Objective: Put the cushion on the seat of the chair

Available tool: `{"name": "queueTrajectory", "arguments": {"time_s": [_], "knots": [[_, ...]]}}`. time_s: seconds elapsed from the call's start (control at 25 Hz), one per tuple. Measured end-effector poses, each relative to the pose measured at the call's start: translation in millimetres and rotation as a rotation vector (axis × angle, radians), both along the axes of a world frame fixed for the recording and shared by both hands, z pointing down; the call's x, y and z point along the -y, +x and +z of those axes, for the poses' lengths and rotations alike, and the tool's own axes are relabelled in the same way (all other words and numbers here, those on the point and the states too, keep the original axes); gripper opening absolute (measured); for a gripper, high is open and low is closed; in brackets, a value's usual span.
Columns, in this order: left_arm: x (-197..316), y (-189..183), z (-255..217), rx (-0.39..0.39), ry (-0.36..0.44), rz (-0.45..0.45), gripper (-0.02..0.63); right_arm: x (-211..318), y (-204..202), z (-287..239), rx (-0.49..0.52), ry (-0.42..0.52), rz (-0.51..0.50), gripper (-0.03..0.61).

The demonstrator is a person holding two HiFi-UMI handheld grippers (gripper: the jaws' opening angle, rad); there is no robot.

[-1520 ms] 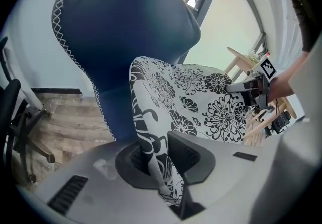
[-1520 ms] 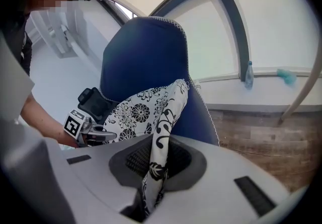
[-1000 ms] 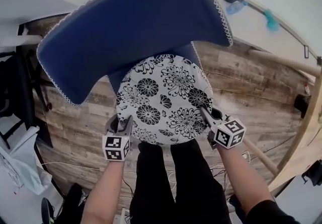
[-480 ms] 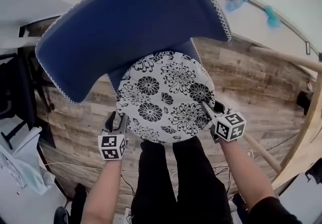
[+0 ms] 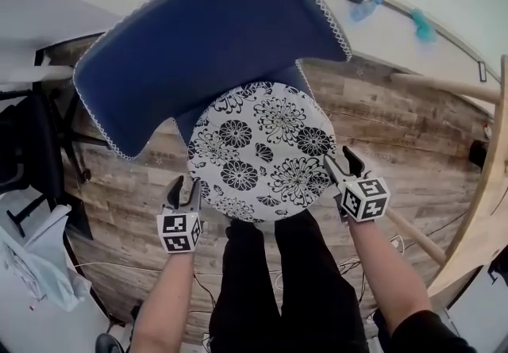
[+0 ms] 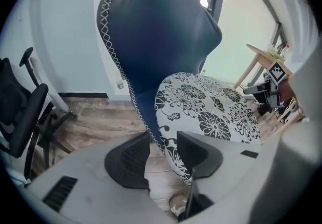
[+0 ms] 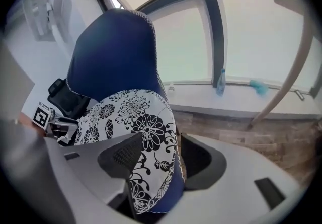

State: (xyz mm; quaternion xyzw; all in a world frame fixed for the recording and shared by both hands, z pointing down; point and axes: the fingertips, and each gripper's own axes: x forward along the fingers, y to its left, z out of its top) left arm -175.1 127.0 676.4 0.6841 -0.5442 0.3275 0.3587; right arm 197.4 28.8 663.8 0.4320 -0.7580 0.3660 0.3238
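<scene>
The cushion (image 5: 262,149) lies flat on the seat (image 5: 185,123) of the chair (image 5: 206,50), its floral face up and its far edge against the foot of the backrest. Its near edge appears to hang a little past the front of the seat, towards the person's legs.

The left gripper (image 5: 182,191) sits just beside the cushion's left front edge. In the left gripper view its jaws stand apart with only floor (image 6: 100,122) in the gap; the cushion (image 6: 211,107) lies behind the right-hand jaw, not between the two.

The right gripper (image 5: 341,165) is at the cushion's right front edge. The right gripper view shows its jaws spread wide, with the cushion's rim (image 7: 151,167) and a blue layer under it between them. Whether that blue is the cushion's underside or the seat's edge cannot be told. The pads look to stand loosely about the rim rather than pinching it, though contact on the left pad cannot be ruled out.

By these views the placing itself is done, and the step in hand looks like letting go. The next move calls for drawing the right gripper straight back off the rim, jaws wide, so that the cushion is not dragged forward. The left only needs to lift clear. A small push backward may seat the cushion better.
</scene>
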Motion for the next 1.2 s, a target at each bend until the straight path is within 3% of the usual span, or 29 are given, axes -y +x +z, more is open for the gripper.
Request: {"name": "queueTrajectory", "arguments": {"time_s": [0.32, 0.56, 0.84, 1.08, 1.2], "knots": [[10.2, -2.4, -42.8, -0.011, 0.065, 0.006, 0.16, -13.7, 0.6, -56.1, -0.006, 0.083, 0.03, 0.241], [26.5, -2.8, -110.0, -0.016, 0.149, 0.056, 0.16, -14.3, -18.7, -123.0, 0.013, 0.15, 0.027, 0.241], [37.5, -7.4, -195.6, -0.025, 0.278, 0.103, 0.16, -7.3, -52.7, -220.1, 0.157, 0.279, 0.044, 0.238], [63.5, -9.1, -260.4, -0.036, 0.385, 0.121, 0.16, -2.5, -63.6, -297.6, 0.162, 0.399, 0.047, 0.173], [68.6, 0.4, -297.4, -0.031, 0.449, 0.19, 0.16, -11.4, -75.4, -329.6, 0.181, 0.435, 0.057, 0.148]]}}
